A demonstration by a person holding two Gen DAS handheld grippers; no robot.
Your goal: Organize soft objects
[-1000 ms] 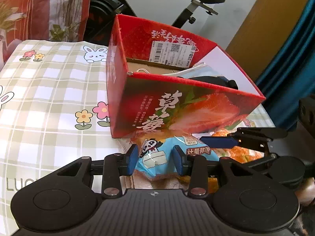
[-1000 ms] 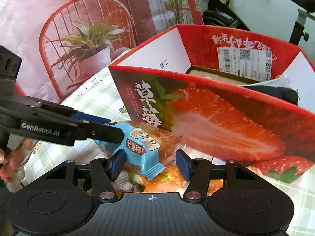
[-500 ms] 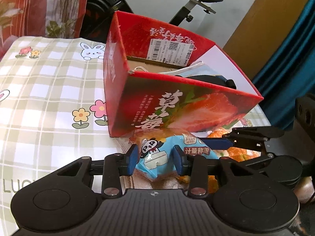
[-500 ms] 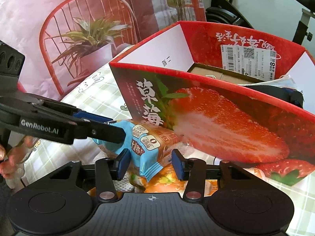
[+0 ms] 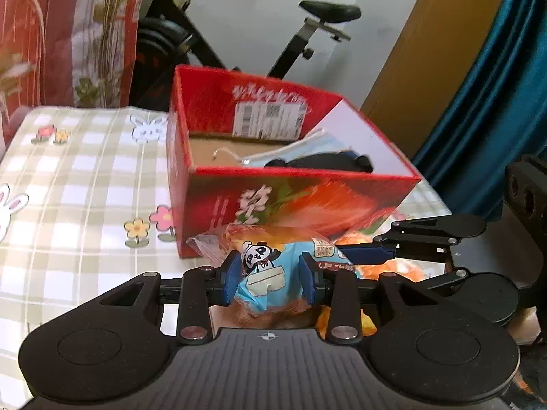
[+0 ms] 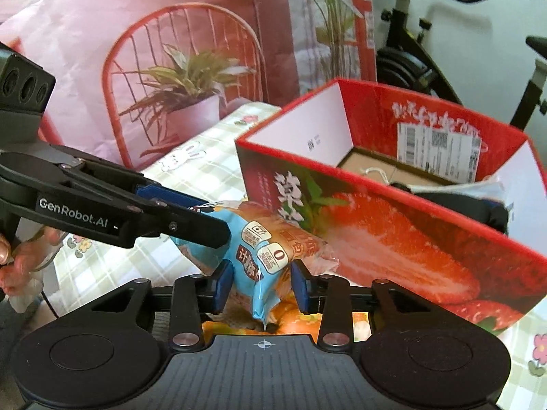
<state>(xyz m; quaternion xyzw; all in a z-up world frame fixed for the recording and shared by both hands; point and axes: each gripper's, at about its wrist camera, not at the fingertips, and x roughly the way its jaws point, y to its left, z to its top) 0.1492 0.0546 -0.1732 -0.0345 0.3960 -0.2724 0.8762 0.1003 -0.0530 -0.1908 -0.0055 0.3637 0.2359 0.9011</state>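
While both grippers grip snack packet [image 5: 273,270], it's risen toward box [image 5: 307,201] rim.

Worktop [image 5: 78,171] has a green-and-white check cloth printed with white rabbits and small pink and yellow flowers. A red strawberry-print box [image 5: 307,201], top open, sits directly on it toward the right side (a shipping label is on its inner far wall). In front of the box, touching or just beside its near wall, orange packets [image 5: 403,270] lie on the cloth. The worktop's far edge runs up to a red-and-pink printed backdrop [image 6: 191,68] showing a chair and potted plant.
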